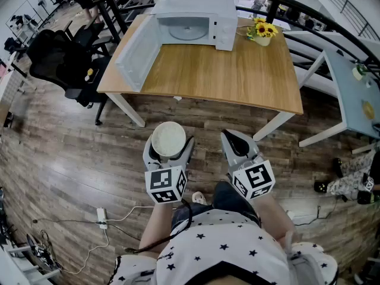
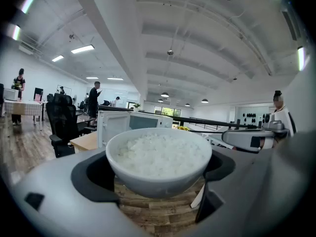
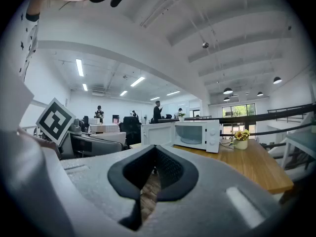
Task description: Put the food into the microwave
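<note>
A white bowl of rice (image 1: 168, 139) (image 2: 159, 161) sits between the jaws of my left gripper (image 1: 169, 147) (image 2: 160, 179), which is shut on it and carried above the wooden floor. My right gripper (image 1: 236, 142) (image 3: 148, 181) is held beside it, shut and empty, its pads meeting at the tips. The white microwave (image 1: 193, 21) (image 2: 129, 125) (image 3: 192, 134) stands at the far side of the wooden table (image 1: 237, 76), its door (image 1: 135, 55) swung wide open to the left and the glass turntable (image 1: 185, 31) bare inside. Both grippers are well short of the table's near edge.
A small pot of sunflowers (image 1: 263, 31) (image 3: 241, 138) stands right of the microwave. A black office chair (image 1: 56, 58) (image 2: 63, 120) is left of the table and a pale blue table (image 1: 356, 94) is at the right. Cables and a power strip (image 1: 102, 217) lie on the floor.
</note>
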The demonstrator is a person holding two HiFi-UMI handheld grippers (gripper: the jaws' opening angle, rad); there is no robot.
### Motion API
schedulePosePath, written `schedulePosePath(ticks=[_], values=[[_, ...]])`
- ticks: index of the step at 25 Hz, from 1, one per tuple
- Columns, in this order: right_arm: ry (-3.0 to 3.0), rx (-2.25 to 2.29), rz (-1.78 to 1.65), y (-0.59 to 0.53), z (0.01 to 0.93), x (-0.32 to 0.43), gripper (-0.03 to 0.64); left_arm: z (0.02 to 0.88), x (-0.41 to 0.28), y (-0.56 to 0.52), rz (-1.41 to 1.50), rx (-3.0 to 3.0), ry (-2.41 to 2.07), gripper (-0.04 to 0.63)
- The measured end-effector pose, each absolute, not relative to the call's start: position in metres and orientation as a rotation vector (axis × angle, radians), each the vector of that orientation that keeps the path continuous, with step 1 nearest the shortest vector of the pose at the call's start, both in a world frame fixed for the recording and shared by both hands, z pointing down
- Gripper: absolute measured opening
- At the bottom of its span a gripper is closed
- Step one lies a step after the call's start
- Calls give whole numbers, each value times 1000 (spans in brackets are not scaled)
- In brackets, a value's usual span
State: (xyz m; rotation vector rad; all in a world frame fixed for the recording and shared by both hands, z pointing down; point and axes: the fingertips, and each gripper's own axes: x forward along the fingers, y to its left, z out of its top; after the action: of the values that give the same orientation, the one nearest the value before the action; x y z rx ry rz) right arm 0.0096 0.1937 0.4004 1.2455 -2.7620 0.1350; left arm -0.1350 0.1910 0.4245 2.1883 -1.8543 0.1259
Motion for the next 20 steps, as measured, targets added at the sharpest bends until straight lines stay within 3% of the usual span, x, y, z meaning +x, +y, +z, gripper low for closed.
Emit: schedulePosePath(ticks=[20], values=[[-2763,1281,129,264,398,2,6,412,-135,247,79,2244,-1814,492]])
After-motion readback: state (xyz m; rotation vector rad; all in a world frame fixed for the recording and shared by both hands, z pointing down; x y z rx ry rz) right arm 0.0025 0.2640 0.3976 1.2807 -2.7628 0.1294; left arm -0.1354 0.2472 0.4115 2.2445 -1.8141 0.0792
